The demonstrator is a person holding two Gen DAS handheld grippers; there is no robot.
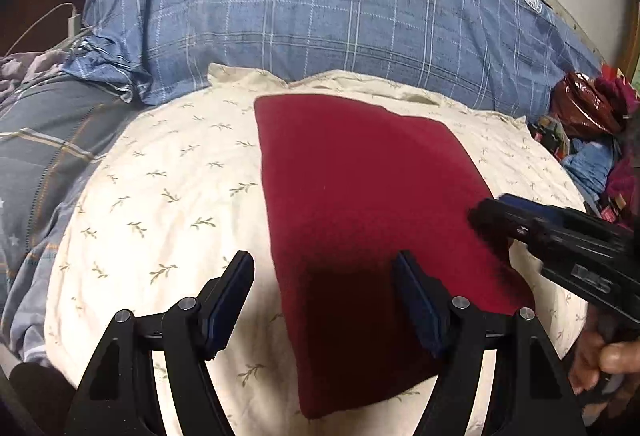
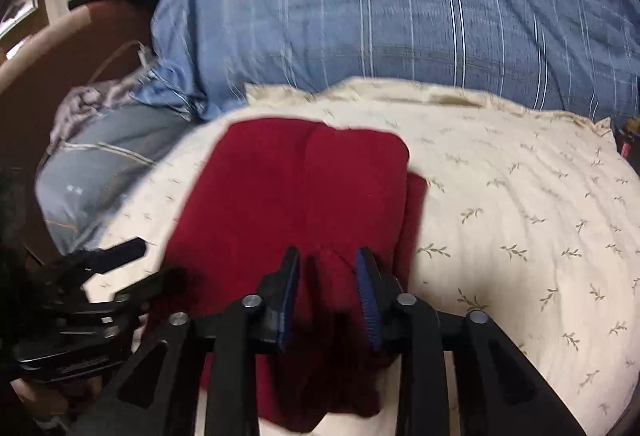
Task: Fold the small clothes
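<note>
A dark red cloth [image 1: 360, 187] lies folded on a cream pillow with a leaf print [image 1: 160, 195]. My left gripper [image 1: 324, 268] is open above the cloth's near left edge and holds nothing. My right gripper [image 2: 328, 260] has its jaws part closed around a raised fold of the red cloth [image 2: 296, 187] at its near edge. The right gripper also shows at the right of the left wrist view [image 1: 492, 220], at the cloth's right edge. The left gripper shows at the left of the right wrist view [image 2: 132, 256].
A large blue plaid pillow [image 1: 320, 15] lies behind the cream pillow. A grey-blue blanket [image 1: 44, 155] is at the left. A pile of coloured items [image 1: 592, 123] sits at the right. A white cable [image 1: 60, 19] runs at far left.
</note>
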